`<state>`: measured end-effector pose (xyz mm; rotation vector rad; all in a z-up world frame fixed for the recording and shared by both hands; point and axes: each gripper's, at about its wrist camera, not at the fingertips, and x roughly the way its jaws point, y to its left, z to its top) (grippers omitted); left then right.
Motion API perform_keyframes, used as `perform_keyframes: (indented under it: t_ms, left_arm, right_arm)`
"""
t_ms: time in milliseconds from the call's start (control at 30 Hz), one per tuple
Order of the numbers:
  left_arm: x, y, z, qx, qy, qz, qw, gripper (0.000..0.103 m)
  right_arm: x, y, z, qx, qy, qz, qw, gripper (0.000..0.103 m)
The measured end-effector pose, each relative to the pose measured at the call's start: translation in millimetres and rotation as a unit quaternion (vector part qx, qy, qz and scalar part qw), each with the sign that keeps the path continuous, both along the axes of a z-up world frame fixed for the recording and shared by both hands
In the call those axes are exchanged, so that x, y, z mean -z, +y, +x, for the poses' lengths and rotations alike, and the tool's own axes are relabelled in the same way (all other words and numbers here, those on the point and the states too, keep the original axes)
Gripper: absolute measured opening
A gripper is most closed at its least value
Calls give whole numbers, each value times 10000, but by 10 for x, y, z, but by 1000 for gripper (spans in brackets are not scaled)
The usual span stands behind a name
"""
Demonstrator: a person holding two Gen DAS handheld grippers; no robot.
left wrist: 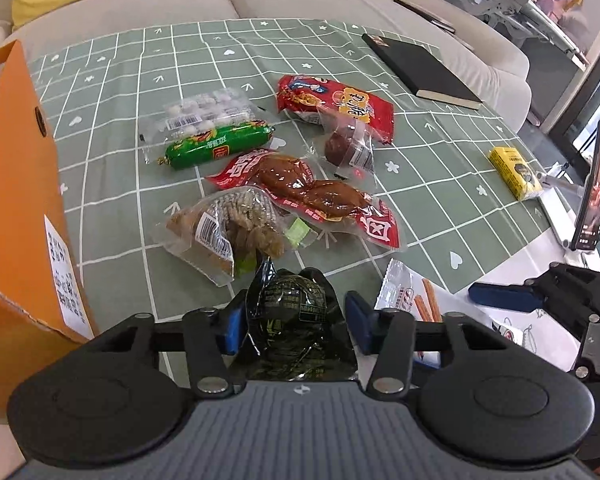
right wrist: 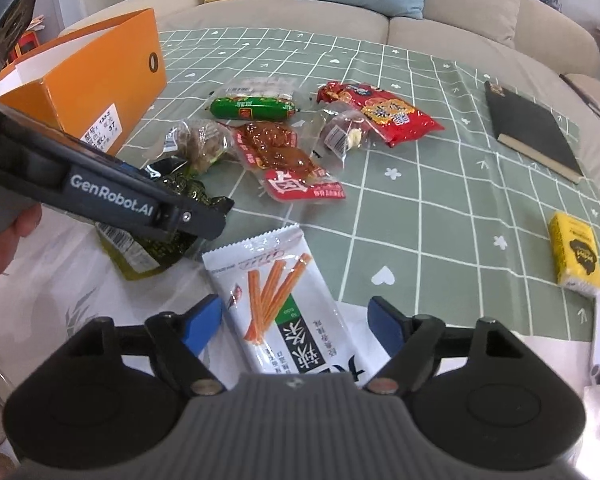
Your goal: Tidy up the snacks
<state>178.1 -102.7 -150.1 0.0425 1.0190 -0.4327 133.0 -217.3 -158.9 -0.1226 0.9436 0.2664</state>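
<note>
Gleaming dark crinkled snack packet (left wrist: 296, 320), gold-patterned, barcode label.

1. A heap of snack packets (left wrist: 284, 176) lies mid-table on the cloth (left wrist: 440, 208).
2. A box (left wrist: 16, 184) stands left of it.
3. A notebook (left wrist: 420, 70) lies behind, to the right.
4. A stick-snack packet (right wrist: 284, 300) lies nearest.

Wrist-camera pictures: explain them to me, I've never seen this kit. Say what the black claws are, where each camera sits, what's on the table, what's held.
A person holds a two-finger gripper in each hand; a camera on each looks along its fingers. The left gripper straddles a dark packet; whether it pinches, I cannot tell. The right gripper stands open around a white stick-snack packet, holding nothing. On the green checked cloth lie more snacks, an orange box, a black notebook and a yellow pack.
</note>
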Motion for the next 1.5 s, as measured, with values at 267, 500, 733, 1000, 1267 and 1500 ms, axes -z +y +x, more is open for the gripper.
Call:
perform_keyframes:
  t_ms: [267,500,733,1000,1267,1500]
  left_arm:
    - [-40,13,-98,-200,-56,198,9996,51]
    - [-186,109,-295,-375,-260,252,9986,43]
    - [-380,254,-463,-590,-429,188,9972,43]
    - [-589,416,-652,-730,-646,-41,9952,43]
    - [-898,673,-766,-1048,-967,-359,9891,43]
    - [-1183,948,-805,-1404,-1297,-560,9800,43]
  right_arm:
    - [-22,123,-69,1,-94,-89,9999,57]
    - [-84,241,-86,30,23,-83,10000,53]
    - [-221,345,-115,41,-24,-6,10000,53]
    - [-382,447,-178,28,-130,49,9999,53]
    - [-642,576,-196,-20,-438,122,9990,52]
    - [-940,738,-172,-157,-667,364,9970,52]
